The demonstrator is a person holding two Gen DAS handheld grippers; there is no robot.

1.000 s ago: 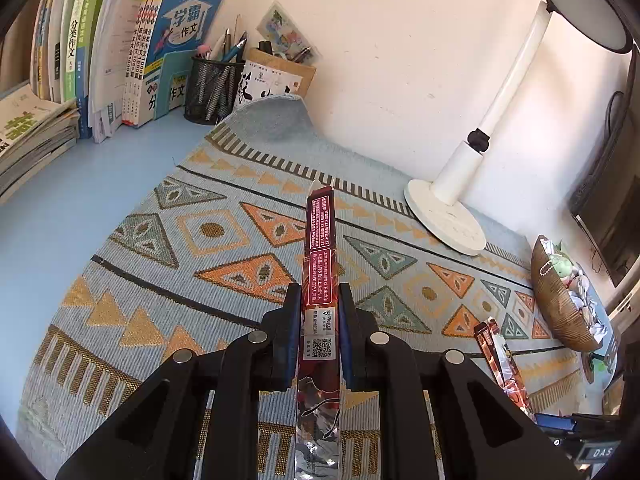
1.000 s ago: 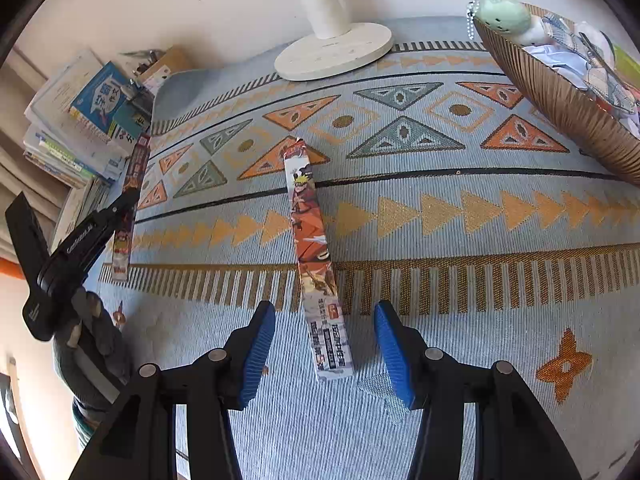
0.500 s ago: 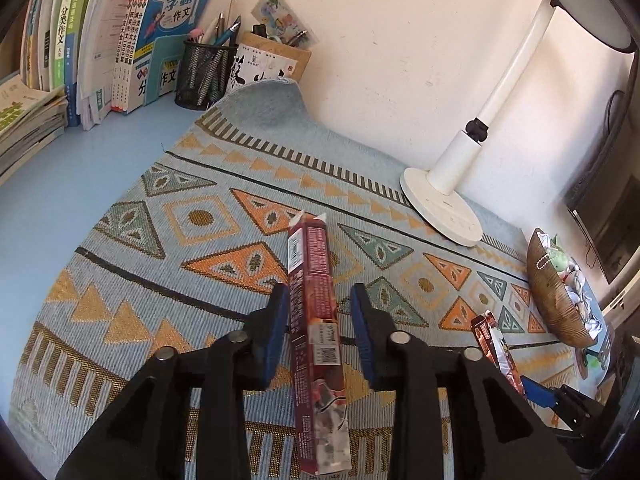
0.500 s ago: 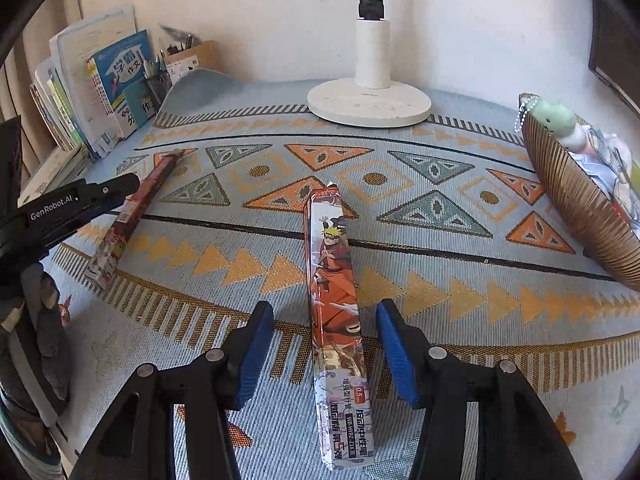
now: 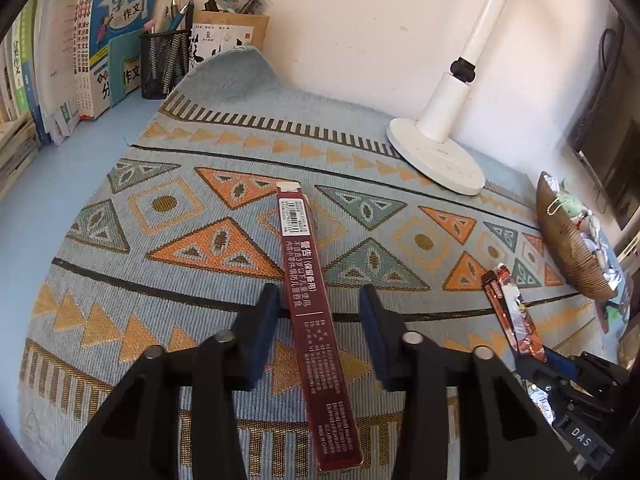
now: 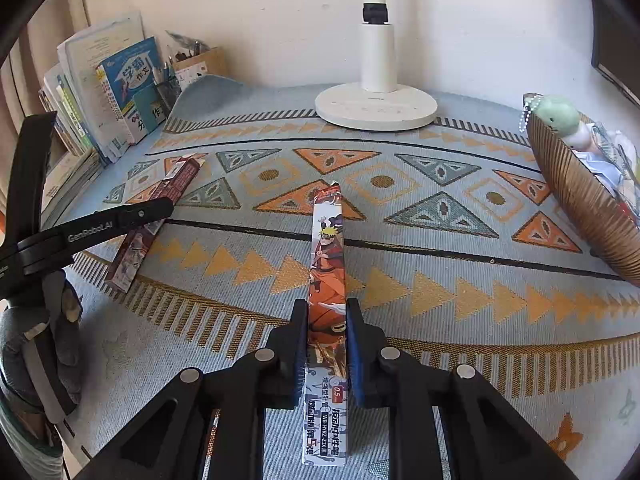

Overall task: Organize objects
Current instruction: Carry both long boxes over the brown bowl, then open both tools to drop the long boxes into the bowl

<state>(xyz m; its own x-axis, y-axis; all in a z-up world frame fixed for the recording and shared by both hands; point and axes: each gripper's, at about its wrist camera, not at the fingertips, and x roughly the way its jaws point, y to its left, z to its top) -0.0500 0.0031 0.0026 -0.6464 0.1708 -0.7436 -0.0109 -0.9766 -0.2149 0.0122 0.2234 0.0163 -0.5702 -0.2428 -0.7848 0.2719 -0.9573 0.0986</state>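
Two pen boxes (image 6: 327,280), one in right tongs (image 6: 327,344)

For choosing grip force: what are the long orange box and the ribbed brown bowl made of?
Long orange box: apparently thin printed cardboard, glossy, with sharp folded edges. Ribbed brown bowl: unclear, maybe plastic or metal; its fine ridges show a dull sheen.

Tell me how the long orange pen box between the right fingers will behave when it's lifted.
The orange pen box looks like thin cardboard, so probably light and fairly stiff. The right gripper holds it near one end, so the far end may droop. Its glossy print could slip; hard squeezing might dent it.
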